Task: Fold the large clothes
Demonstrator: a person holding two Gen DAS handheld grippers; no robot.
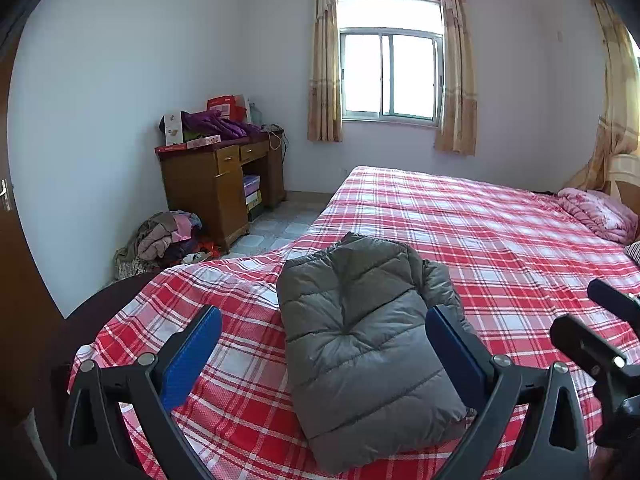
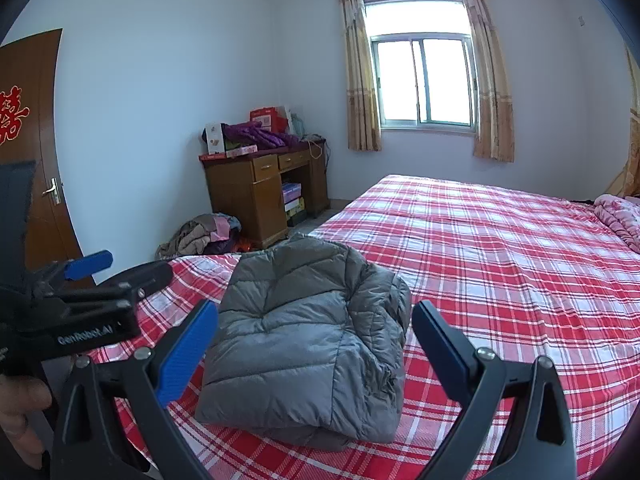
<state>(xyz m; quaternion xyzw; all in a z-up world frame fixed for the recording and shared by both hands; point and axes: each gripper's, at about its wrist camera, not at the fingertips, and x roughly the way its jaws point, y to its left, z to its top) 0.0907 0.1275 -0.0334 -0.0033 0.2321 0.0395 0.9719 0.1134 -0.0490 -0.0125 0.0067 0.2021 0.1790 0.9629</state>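
Grey puffer jacket [image 1: 360, 344] folded into a compact bundle near the foot corner of the red plaid bed [image 1: 500, 232]; both tongs spread apart, holding nothing

Left gripper [image 1: 324, 344] and right gripper [image 2: 316, 340] hang above the bundle, clear of it. Right wrist view alone shows the brown door [image 2: 36, 128] with its red paper cutting [image 2: 12, 114], plus the left gripper's body from the side. Left wrist view alone shows more of the pink quilt [image 1: 596, 212] at the bed's far end
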